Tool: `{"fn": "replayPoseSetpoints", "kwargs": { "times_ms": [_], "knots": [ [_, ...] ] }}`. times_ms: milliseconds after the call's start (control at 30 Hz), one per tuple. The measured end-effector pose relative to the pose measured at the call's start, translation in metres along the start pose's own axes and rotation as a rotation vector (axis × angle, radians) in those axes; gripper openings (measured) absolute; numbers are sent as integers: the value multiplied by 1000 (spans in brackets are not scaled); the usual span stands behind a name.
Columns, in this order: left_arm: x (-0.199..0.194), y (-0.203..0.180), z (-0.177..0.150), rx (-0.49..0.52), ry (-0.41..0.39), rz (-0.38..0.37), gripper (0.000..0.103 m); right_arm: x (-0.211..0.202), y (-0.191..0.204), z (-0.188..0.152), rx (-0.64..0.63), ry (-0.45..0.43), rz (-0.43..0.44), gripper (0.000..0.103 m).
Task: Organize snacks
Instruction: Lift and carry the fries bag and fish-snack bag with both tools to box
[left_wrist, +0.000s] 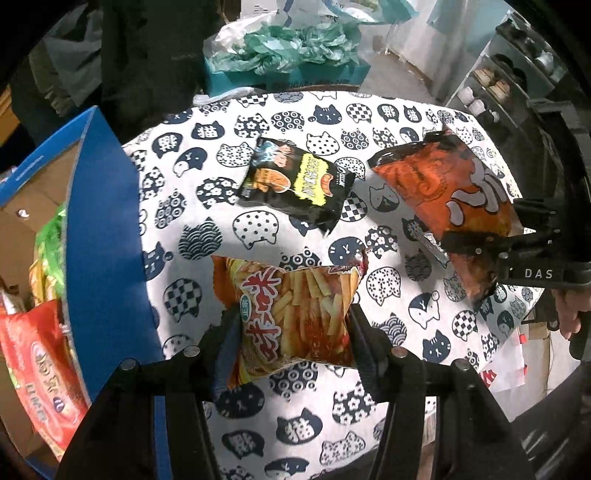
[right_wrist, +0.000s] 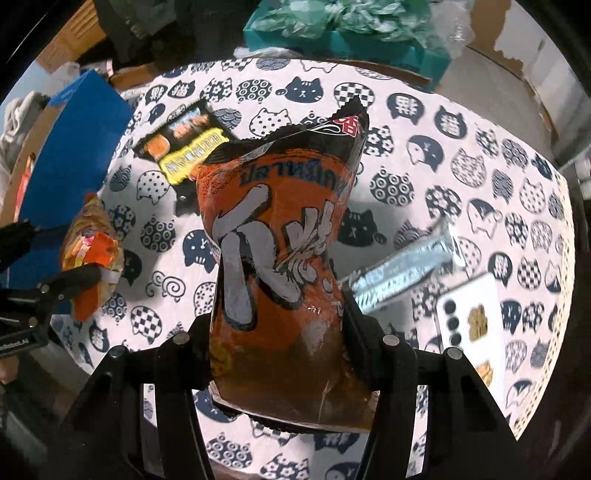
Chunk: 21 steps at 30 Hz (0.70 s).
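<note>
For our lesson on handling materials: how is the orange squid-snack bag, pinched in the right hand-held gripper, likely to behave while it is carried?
The orange squid-snack bag will probably flop: it narrows to a waist where the right hand-held gripper pinches it. It seems light and puffy for its size. Its glossy film may slip, and the contents could crush under a tighter squeeze.

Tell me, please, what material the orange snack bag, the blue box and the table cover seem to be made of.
Orange snack bag: glossy plastic film, probably foil-lined; it shines and creases sharply.
Blue box: cardboard, likely; the outside is matte blue, the inside plain brown.
Table cover: seemingly woven cloth, matte, with a printed cat pattern; no glare shows.
</note>
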<state>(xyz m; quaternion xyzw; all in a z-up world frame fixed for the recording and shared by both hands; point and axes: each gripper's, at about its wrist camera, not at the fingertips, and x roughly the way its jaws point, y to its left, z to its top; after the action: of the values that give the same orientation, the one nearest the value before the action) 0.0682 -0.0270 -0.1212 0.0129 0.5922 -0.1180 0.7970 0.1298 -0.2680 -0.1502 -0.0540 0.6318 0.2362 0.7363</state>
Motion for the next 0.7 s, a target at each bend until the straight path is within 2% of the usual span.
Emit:
{"fn": "replayPoseSetpoints", "kwargs": {
  "times_ms": [367, 700],
  "knots": [
    [-47, 6, -15, 21, -94, 52, 57, -48, 27, -7, -1, -100, 19, 56],
    [-74, 12, -22, 30, -152, 73, 57, -66, 61, 1, -50, -149, 38, 56]
  ]
}}
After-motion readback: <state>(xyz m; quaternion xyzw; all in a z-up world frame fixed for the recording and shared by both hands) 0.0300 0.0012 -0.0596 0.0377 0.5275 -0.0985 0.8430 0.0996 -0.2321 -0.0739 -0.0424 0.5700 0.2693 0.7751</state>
